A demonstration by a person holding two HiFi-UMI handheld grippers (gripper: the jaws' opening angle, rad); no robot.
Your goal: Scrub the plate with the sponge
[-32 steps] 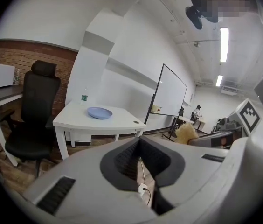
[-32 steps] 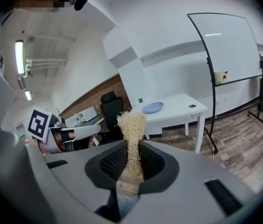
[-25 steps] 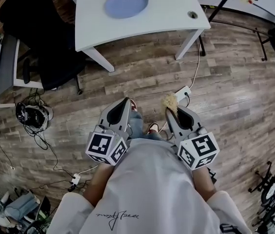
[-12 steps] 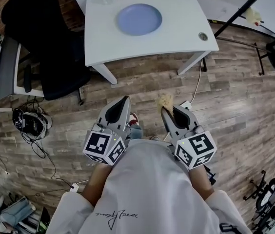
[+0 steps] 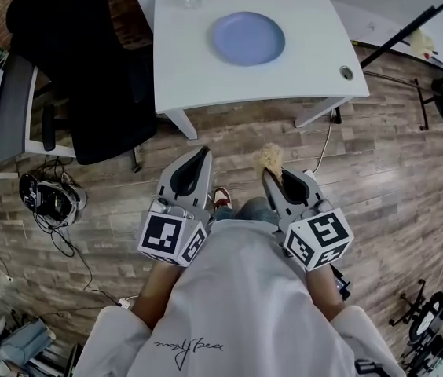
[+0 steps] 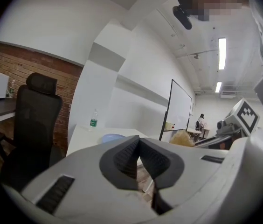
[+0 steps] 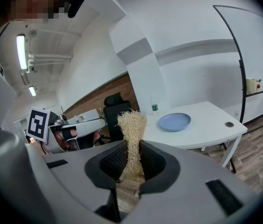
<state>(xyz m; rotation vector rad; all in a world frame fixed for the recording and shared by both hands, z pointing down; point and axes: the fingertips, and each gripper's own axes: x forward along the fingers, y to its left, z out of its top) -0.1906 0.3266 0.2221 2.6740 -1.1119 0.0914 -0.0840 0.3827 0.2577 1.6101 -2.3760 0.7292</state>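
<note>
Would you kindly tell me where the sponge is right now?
In the head view, the sponge is pinched in the right tool, short of the white table bearing the blue plate.

left hand-held gripper [image 5: 203, 151] jaws just closed empty, right hand-held gripper [image 5: 269, 173] clamping sponge [image 5: 269, 157]

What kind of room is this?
It looks like an office or workroom, not a kitchen. There is a white desk with a black office chair beside it, and a whiteboard stands on a frame further back in the room.
</note>
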